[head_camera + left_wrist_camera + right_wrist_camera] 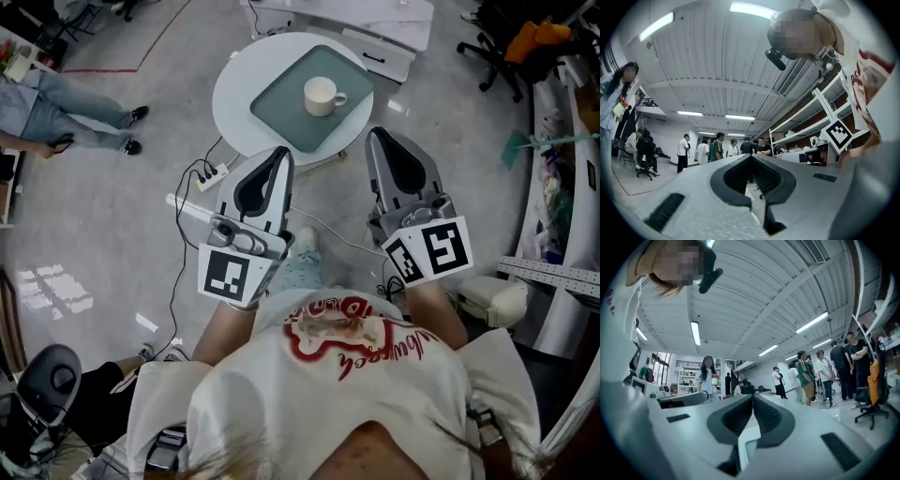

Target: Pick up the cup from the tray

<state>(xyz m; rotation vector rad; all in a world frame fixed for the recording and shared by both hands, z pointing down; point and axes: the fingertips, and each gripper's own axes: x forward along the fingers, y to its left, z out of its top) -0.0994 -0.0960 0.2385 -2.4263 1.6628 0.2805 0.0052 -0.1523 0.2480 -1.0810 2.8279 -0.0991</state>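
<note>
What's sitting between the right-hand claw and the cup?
Nothing in the way: the head view shows only bare tray and table between the right gripper and the cup.

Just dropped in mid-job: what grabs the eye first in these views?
A white handled cup stands alone on a grey-green rectangular tray on a small round white table. Nearer the person, the left tongs and right tongs are shut and empty, tips pointing toward the tray, clear of the cup. Both gripper views tilt up to ceiling lights and standing people.
</note>
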